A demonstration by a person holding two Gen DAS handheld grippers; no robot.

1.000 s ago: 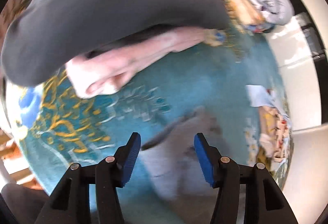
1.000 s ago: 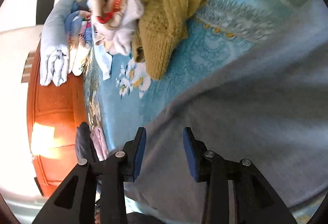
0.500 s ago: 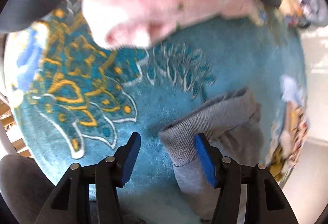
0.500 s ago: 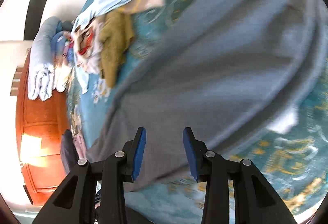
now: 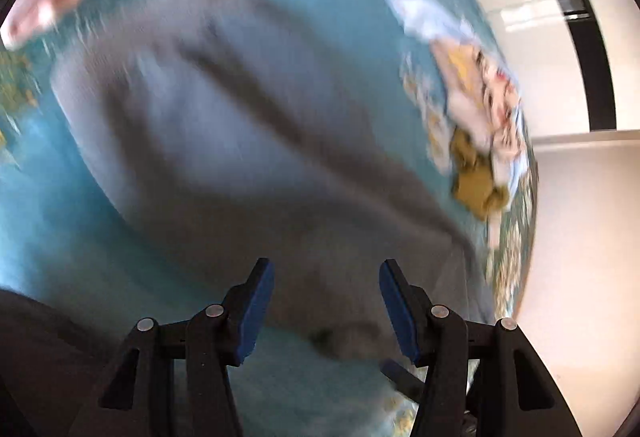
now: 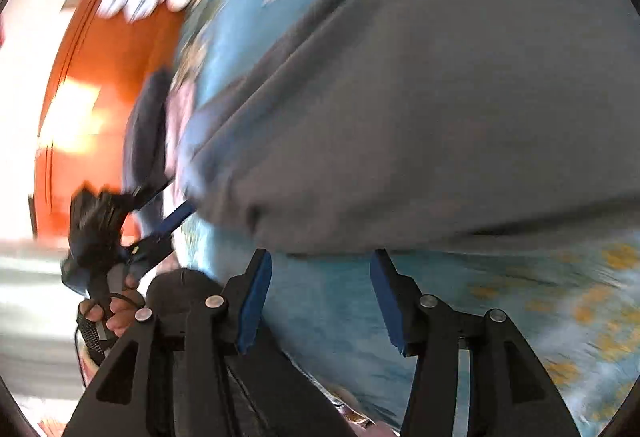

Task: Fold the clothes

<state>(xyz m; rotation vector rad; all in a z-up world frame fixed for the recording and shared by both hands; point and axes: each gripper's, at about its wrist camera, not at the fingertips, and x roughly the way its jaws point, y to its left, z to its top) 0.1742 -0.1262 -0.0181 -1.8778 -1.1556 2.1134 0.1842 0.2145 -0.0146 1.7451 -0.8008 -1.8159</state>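
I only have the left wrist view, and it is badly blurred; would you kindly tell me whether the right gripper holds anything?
Observer: No. The right gripper has its jaws opening, with only the blue rug between them.
Operator: Where is the grey garment from there?
Observer: The grey garment has its near edge just beyond those fingertips, not between them.
Operator: Does that view show my left gripper?
Observer: Yes, the left gripper is at the garment's left end, held in a hand; whether it touches the cloth is too blurred to tell.
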